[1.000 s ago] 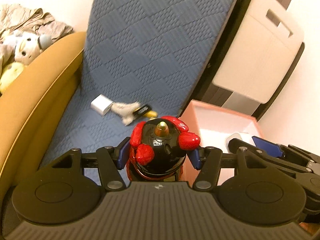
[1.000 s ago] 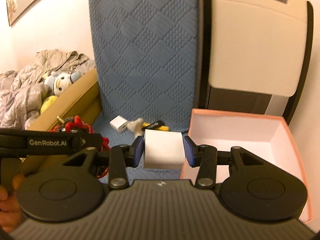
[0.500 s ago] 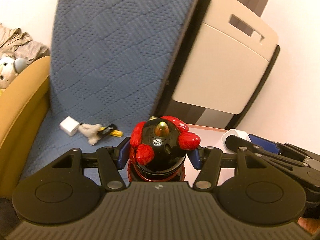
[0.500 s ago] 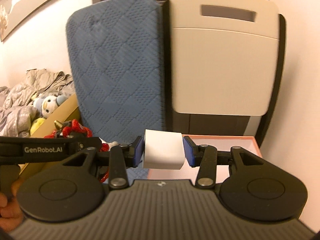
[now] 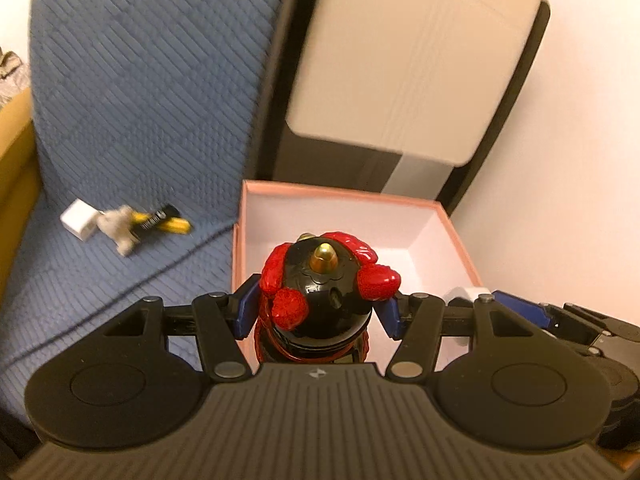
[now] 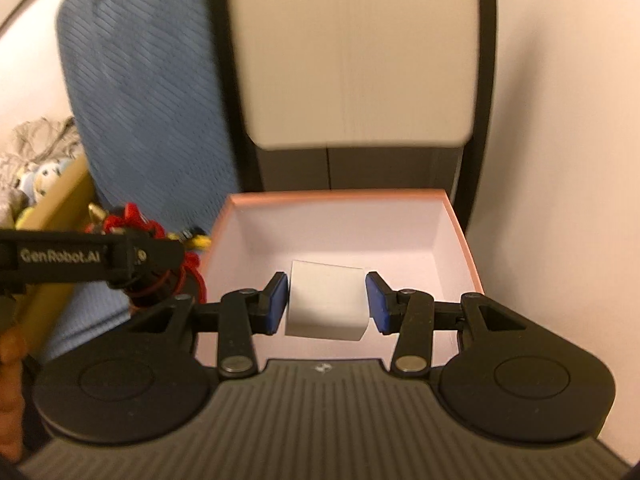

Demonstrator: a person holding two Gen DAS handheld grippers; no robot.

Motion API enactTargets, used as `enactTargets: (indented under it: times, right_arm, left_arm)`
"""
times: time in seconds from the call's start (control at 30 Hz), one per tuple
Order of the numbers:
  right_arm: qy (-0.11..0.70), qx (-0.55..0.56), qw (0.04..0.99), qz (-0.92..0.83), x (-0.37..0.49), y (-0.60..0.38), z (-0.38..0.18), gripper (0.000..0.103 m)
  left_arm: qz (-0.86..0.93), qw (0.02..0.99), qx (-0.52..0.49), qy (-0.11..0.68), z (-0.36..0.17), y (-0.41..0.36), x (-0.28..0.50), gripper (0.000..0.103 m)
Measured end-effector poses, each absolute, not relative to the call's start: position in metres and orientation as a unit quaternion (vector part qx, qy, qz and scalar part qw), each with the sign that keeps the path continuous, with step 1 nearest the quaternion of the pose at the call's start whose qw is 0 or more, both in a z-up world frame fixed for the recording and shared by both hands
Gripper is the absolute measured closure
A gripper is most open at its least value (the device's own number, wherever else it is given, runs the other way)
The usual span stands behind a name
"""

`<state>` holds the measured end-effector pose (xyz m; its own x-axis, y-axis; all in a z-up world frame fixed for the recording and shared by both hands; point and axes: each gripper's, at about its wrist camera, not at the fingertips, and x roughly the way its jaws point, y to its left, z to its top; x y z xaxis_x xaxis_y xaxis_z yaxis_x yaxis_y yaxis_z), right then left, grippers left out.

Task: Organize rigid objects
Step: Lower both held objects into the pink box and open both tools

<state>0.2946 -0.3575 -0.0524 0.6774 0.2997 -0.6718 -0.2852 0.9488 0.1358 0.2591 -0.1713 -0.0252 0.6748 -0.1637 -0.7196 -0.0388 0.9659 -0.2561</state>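
Hanging over the box (image 6: 460, 236), the right gripper (image 6: 326, 302) has its pads standing just off the white block (image 6: 326, 300), so the grip looks released and the block may tumble. The left gripper (image 5: 316, 308) clamps the figurine (image 5: 320, 292) above the box's near-left rim; both grippers crowd together and risk colliding.

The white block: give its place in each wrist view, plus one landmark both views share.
Left wrist view: only a corner of the white block shows at the right edge, beside the right tool.
Right wrist view: the white block sits centre frame between the right tool's blue pads, over the box opening.
Shared landmark: the pink box.
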Motion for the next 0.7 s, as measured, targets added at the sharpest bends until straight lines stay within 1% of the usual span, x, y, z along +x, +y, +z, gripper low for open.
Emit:
enactTargets:
  times: [0.33,0.4,0.47,0.63,0.7]
  right_arm:
    - [0.449,0.013,0.882,0.143,0.318,-0.382,-0.131,0.057]
    - [0.465,0.016,0.873,0.145,0.319,-0.383,-0.145,0.058]
    - [0.473,0.015,0.868,0.148,0.320,-0.384,-0.154,0.060]
    - [0.486,0.012,0.861,0.150,0.326,-0.382,-0.169,0.060]
    - [0.489,0.018,0.859,0.151,0.327,-0.383,-0.170,0.060]
  left_arm:
    - [-0.038,0.881,-0.099,0.462,-0.091,-0.212,0.286,0.039]
    - [-0.039,0.875,-0.098,0.473,-0.101,-0.217,0.289,0.039]
    - [-0.038,0.870,-0.095,0.483,-0.108,-0.221,0.293,0.039]
    - [-0.037,0.858,-0.083,0.505,-0.121,-0.226,0.298,0.038]
    - [-0.035,0.860,-0.076,0.504,-0.121,-0.227,0.299,0.037]
